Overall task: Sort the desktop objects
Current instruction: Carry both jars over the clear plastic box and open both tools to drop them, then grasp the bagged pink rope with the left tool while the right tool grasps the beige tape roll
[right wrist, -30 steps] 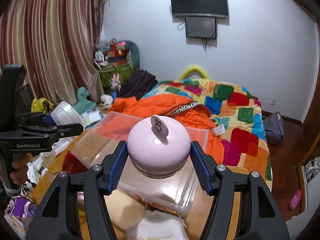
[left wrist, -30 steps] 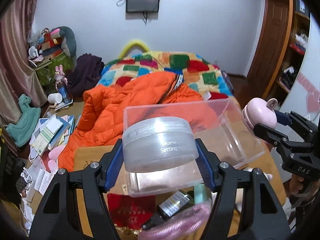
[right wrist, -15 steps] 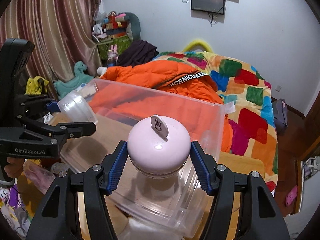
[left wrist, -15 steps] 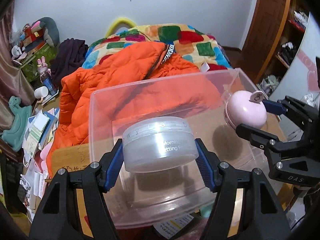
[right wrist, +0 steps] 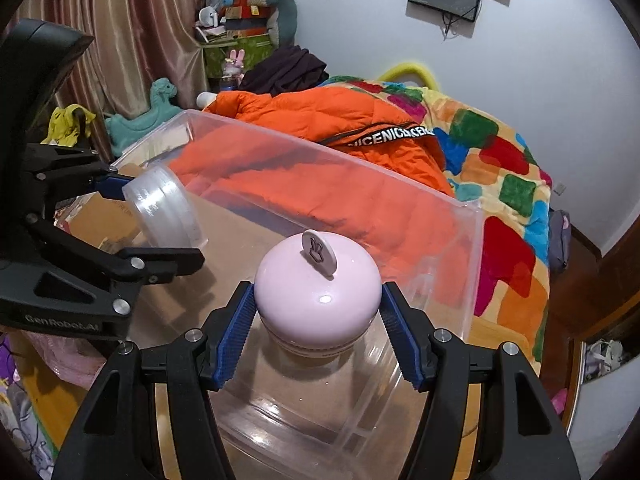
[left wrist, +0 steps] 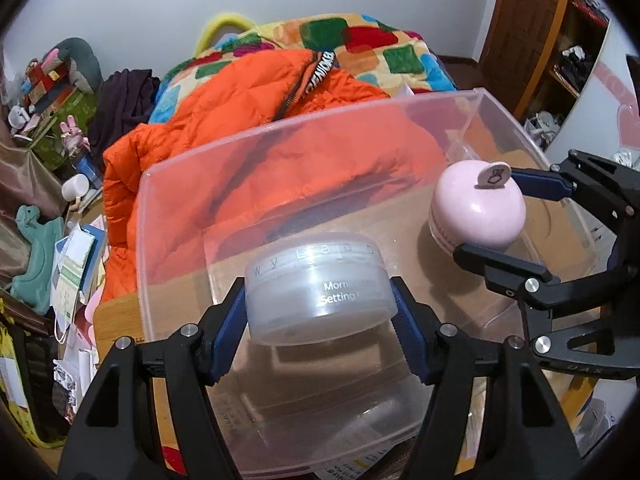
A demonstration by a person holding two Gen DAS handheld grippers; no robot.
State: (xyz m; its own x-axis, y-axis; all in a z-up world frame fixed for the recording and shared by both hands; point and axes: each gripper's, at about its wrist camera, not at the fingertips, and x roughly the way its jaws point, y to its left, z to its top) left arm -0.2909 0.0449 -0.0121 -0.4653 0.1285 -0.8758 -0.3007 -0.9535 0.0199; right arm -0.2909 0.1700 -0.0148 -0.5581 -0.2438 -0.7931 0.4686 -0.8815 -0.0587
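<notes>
My left gripper [left wrist: 318, 300] is shut on a round translucent setting-powder jar [left wrist: 316, 280] and holds it over the open top of a clear plastic bin [left wrist: 168, 216]. My right gripper [right wrist: 318, 316] is shut on a pink round jar [right wrist: 318, 292] with a small tab on its lid, also held inside the bin's [right wrist: 468, 248] opening. In the left wrist view the pink jar [left wrist: 480, 208] and right gripper [left wrist: 516, 226] are at the right. In the right wrist view the powder jar [right wrist: 164, 208] and left gripper [right wrist: 138, 220] are at the left.
The bin stands on a wooden table [left wrist: 116, 316]. Behind it lie an orange jacket [left wrist: 240, 92] and a colourful quilt [right wrist: 508, 168] on a bed. Papers and toys [left wrist: 64, 256] clutter the floor at the left. A pink bag [right wrist: 56, 360] lies by the bin.
Both grippers have moved forward and down over the bin with their jars. The bin now fills the view beneath them.
</notes>
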